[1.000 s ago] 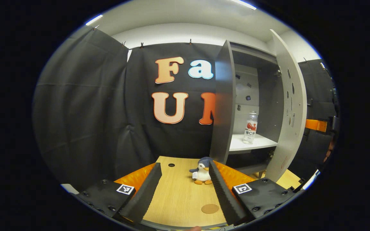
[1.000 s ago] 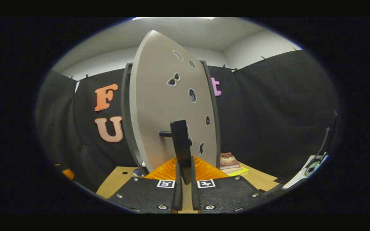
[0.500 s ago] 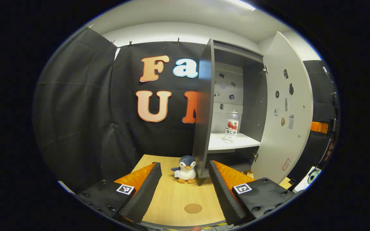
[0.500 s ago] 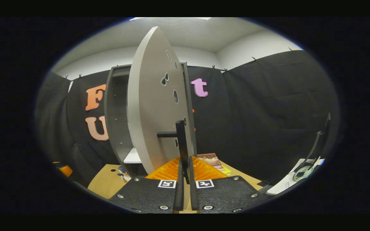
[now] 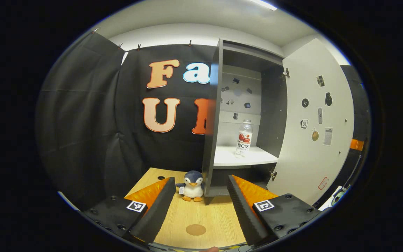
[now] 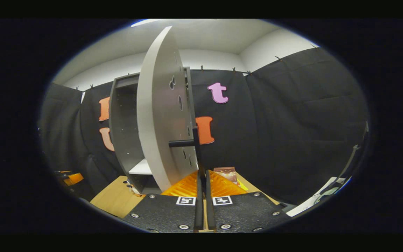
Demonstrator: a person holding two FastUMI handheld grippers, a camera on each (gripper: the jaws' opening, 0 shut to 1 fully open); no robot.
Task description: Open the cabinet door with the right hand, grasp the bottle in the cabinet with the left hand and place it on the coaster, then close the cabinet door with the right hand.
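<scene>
Swung wider than a second ago, the cabinet door (image 5: 313,122) now stands fully out to the right in the left gripper view, and the cabinet (image 5: 222,115) sits nearer the middle of that view than before. The left gripper (image 5: 198,206) has its fingers spread wide apart, grasping nothing, over the wooden table (image 5: 201,217). Between those fingers lies the round brown coaster (image 5: 196,229), near the table's front edge. Farther back a small toy penguin (image 5: 191,185) stands just beside the cabinet's lower left corner. Inside the cabinet, the bottle (image 5: 244,138) stands upright on the white shelf (image 5: 240,159), towards its middle, well apart from the coaster; small stickers dot the back panel and the door's inner face, too small to make out. The right gripper view gives the door's other side: the right gripper (image 6: 202,185) has its fingers clenched on the dark door handle (image 6: 196,147), which rises from between them, with a short post joining it to the door's outer face (image 6: 159,115). Here the door is seen almost edge on, and it hides most of the cabinet's inside, so just a sliver of the white shelf (image 6: 142,169) appears and the bottle is out of sight behind it. A stack of books (image 6: 226,173) lies on the table past the fingers, partly cut off by them.
</scene>
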